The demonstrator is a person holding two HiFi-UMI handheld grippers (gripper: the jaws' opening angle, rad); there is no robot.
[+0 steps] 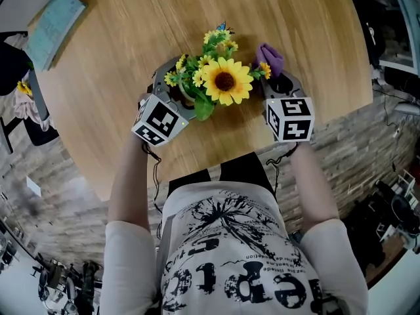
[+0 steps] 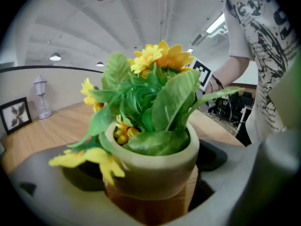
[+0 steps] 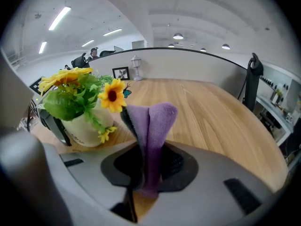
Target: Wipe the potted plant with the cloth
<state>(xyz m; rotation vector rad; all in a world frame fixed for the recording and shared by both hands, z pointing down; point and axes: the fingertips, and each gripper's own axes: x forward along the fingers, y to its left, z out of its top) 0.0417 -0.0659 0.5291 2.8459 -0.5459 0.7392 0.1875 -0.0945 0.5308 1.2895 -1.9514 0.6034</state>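
Overhead, the potted sunflower plant (image 1: 225, 81) stands on the round wooden bench (image 1: 131, 25), toward the person's edge. The left tongs (image 1: 174, 79) reach in around its base, and the right tongs (image 1: 279, 77) sit just beside it with a purple cloth (image 1: 270, 56) poking up from them. Along the left tongs, the jaws stand wide apart with the cream pot (image 2: 155, 166) between them, unpressed. Along the right tongs, the jaws are clamped on the folded cloth, which stands upright, with the plant off to its left.
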